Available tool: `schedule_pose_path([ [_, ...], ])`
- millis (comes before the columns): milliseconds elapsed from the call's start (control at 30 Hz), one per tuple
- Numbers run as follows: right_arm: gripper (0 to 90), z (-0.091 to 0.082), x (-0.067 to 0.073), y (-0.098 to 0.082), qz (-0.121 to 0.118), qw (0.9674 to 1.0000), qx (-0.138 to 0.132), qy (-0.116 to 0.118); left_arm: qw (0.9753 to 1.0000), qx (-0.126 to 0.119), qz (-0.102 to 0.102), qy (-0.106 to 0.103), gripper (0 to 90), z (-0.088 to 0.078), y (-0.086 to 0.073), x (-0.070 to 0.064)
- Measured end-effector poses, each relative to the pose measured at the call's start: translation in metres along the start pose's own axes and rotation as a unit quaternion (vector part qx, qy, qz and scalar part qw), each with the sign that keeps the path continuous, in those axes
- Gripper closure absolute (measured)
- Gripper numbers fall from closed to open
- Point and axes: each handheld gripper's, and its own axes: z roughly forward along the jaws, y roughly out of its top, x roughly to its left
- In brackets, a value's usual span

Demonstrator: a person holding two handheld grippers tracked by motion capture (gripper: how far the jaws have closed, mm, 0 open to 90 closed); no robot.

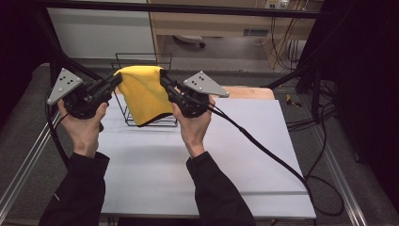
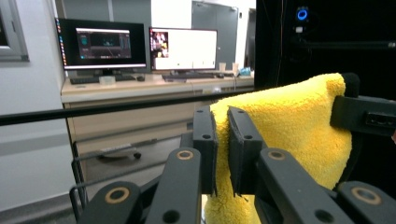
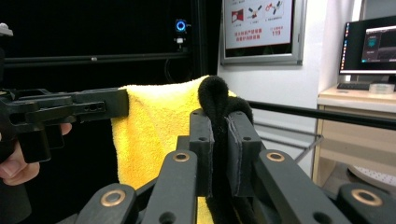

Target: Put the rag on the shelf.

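Yellow cloth [image 1: 142, 96] hangs stretched between my left tongs [image 1: 114, 80] and right tongs [image 1: 164, 79], each pinching a top corner. Its top edge runs level from side to side, above the wire rack [image 1: 123, 110].

— We see a bright yellow cloth [image 1: 143, 96] with a black edge, upper middle of the high view.

— And we note a black wire basket [image 1: 123, 106] behind it, on a plain white table [image 1: 155, 165].

— Black sleeves [image 1: 77, 193], lower frame.

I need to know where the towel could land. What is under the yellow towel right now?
Under the yellow towel stands a black wire rack on the white table. The towel hides the rack's middle and its contents.
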Motion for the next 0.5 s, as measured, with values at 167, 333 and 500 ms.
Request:
schedule_pose_path([
  [167, 82.5, 0.005, 0.004, 0.010, -0.005, 0.9999, -0.013, -0.001, 0.9997, -0.022, 0.001, 0.005, 82.5, 0.000, 0.010, 0.003],
  [333, 82.5, 0.008, 0.007, 0.019, -0.006, 0.9997, -0.022, -0.005, 0.9993, -0.036, 0.004, 0.010, 82.5, 0.001, 0.020, 0.006],
  [500, 82.5, 0.016, 0.011, 0.030, -0.004, 0.9994, -0.035, -0.004, 0.9986, -0.050, 0.004, 0.016, 82.5, 0.002, 0.032, 0.009],
])
